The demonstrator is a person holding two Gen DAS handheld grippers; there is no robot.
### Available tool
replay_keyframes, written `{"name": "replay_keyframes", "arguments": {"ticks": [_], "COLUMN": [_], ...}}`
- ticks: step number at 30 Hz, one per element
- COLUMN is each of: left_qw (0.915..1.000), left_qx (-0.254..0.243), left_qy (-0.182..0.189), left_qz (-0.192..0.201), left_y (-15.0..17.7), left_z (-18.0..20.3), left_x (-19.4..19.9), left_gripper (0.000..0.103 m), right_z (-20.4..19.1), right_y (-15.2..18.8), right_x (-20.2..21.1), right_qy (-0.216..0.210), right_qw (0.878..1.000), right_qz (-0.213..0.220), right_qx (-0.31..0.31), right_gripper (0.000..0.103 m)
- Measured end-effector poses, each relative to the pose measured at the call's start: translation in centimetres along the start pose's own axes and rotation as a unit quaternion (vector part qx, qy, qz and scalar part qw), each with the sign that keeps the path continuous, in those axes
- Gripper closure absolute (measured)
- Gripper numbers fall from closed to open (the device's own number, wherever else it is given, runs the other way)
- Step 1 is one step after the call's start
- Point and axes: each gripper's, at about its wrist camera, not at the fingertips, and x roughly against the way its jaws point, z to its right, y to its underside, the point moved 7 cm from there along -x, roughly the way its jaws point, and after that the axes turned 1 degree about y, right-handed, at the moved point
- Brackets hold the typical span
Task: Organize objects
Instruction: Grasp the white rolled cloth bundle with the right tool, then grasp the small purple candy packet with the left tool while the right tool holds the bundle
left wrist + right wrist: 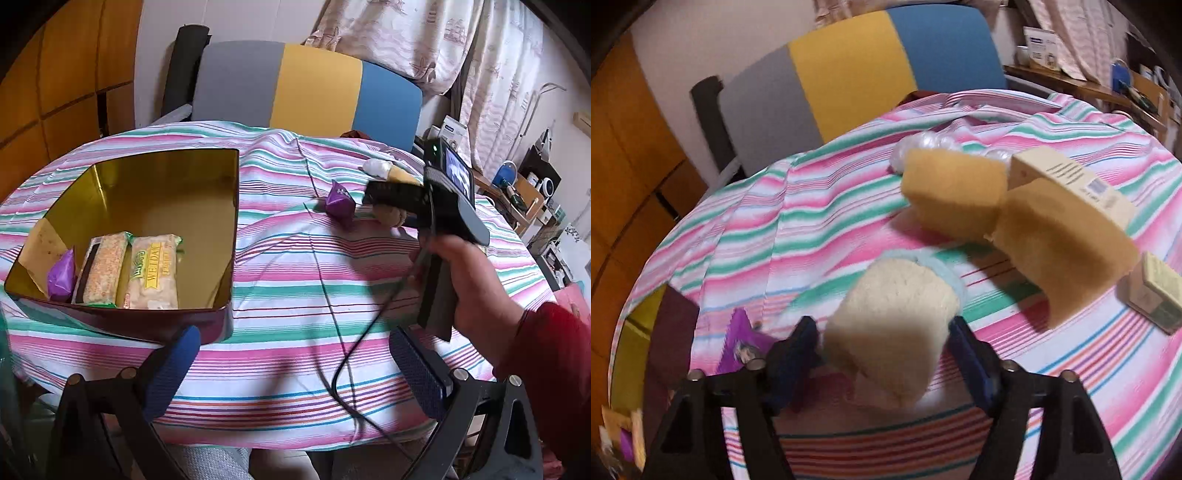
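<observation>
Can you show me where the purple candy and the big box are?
purple candy point(339, 201), left wrist view, middle of its wrapper.
big box point(140, 184), left wrist view, its golden inner back wall.

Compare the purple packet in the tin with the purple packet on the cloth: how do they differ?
The purple packet in the tin stands on end against the tin's wall beside the wrapped snack bars; the purple packet on the cloth lies alone on the striped cloth. The first is already put away and half hidden; the second is in full view near the right gripper. Both are shiny purple wrappers.
</observation>
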Motion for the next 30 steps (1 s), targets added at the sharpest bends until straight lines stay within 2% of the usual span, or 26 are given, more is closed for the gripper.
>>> {"name": "replay_keyframes", "arguments": {"ticks": [1, 4, 8, 14, 20, 25, 30], "left_qw": [1.0000, 0.9999, 0.9998, 0.9999, 0.9993, 0.9985, 0.9988], "left_qx": [0.002, 0.011, 0.015, 0.007, 0.000, -0.016, -0.021], "left_qy": [-0.002, -0.003, -0.003, -0.005, -0.035, -0.052, -0.045], "left_qz": [0.002, 0.008, 0.012, 0.012, 0.010, 0.007, 0.002], "left_y": [-0.1, -0.5, -1.6, -3.3, -6.5, -9.8, -12.6], "left_z": [-0.1, -0.2, 0.0, 1.1, 2.4, 3.5, 4.7], "left_x": [0.0, -0.1, -0.6, -2.0, -5.0, -8.4, -12.0], "left_gripper": [0.000, 0.000, 0.000, 0.000, 0.000, 0.000, 0.000], "right_z": [0.1, 0.8, 1.4, 2.0, 1.6, 2.0, 1.9], "right_y": [0.1, 0.6, 1.7, 3.9, 5.8, 5.7, 5.6], "right_x": [0.2, 1.1, 2.4, 4.2, 5.2, 5.1, 5.2], "right_qy": [-0.006, -0.043, -0.058, -0.025, -0.010, -0.019, -0.021], "right_qw": [1.000, 0.999, 0.998, 0.998, 0.997, 0.997, 0.997], "right_qz": [0.007, 0.011, 0.009, 0.018, 0.034, 0.041, 0.047], "right_qx": [0.008, -0.007, 0.009, 0.054, 0.074, 0.067, 0.065], "right_gripper": [0.043, 0.045, 0.046, 0.046, 0.046, 0.046, 0.047]}}
